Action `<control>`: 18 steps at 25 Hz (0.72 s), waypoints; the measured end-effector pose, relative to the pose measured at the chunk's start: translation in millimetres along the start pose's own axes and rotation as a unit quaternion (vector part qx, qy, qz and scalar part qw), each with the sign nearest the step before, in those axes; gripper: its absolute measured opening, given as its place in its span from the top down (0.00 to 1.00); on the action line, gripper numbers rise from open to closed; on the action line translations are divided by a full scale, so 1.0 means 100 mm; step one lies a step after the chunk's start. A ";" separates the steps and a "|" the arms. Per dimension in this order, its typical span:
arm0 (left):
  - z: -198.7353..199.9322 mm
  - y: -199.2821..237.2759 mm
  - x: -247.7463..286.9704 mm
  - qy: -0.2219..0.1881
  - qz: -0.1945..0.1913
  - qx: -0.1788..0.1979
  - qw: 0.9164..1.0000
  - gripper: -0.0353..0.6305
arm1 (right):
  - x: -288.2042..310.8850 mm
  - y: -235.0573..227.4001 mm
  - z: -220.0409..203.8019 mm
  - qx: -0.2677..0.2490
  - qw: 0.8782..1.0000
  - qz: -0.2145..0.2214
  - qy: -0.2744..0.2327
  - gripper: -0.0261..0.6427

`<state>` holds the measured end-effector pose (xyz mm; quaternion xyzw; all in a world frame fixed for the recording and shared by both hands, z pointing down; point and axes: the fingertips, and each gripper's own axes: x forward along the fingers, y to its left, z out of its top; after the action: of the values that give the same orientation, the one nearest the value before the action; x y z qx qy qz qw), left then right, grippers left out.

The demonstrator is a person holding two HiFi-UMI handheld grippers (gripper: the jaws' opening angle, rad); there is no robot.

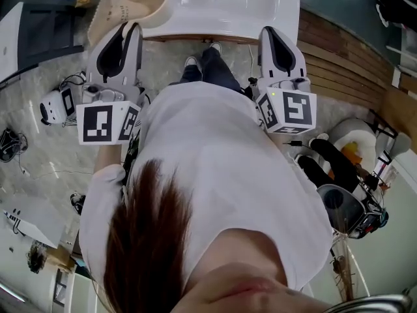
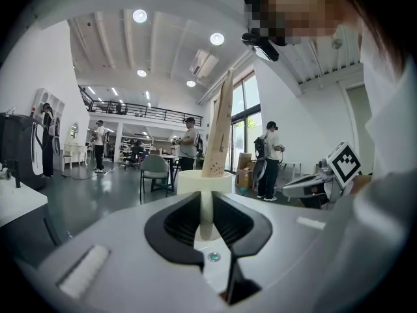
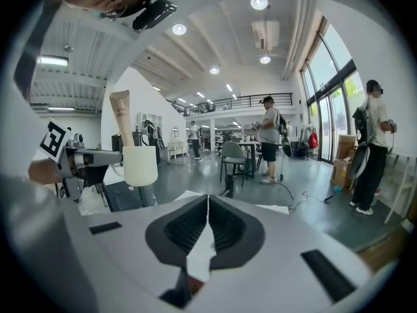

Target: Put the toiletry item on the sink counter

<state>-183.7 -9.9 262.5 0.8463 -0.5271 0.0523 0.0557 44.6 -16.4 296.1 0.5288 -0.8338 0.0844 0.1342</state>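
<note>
Open hall floor surrounded the white sink bench (image 1: 260, 18) at the head view's top. The left tool (image 2: 206, 201) was clamped on the handle of a cream cup (image 2: 204, 182) at that bench's left edge; the right tool (image 3: 208, 204) was closed on nothing. To land it well, I judged, the cup had to stay level, clear the rim and sit flat before release. The tube (image 2: 219, 126) stood in the cup, long axis near upright, flat end up, leaning slightly right.

White T-shirt (image 1: 221, 155), dark trousers (image 1: 215, 70); white-shelled left gripper (image 1: 128, 31) and right gripper (image 1: 277, 32).
</note>
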 end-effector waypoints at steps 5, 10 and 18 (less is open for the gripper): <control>0.03 0.04 0.09 -0.003 0.011 -0.004 1.000 0.87 | 0.12 -0.06 0.02 -0.001 1.000 0.010 0.005 0.94; 0.10 0.11 0.29 -0.007 0.031 -0.006 0.999 0.87 | 0.36 -0.22 0.16 -0.008 1.000 0.028 0.002 0.94; 0.27 0.14 0.73 -0.022 0.074 0.003 0.997 0.87 | 0.74 -0.63 0.36 -0.021 0.998 0.064 -0.008 0.94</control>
<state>-164.0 -84.7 246.9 0.8059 -0.5895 0.0392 0.0379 66.6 -116.8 285.0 0.4725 -0.8684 0.0709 0.1325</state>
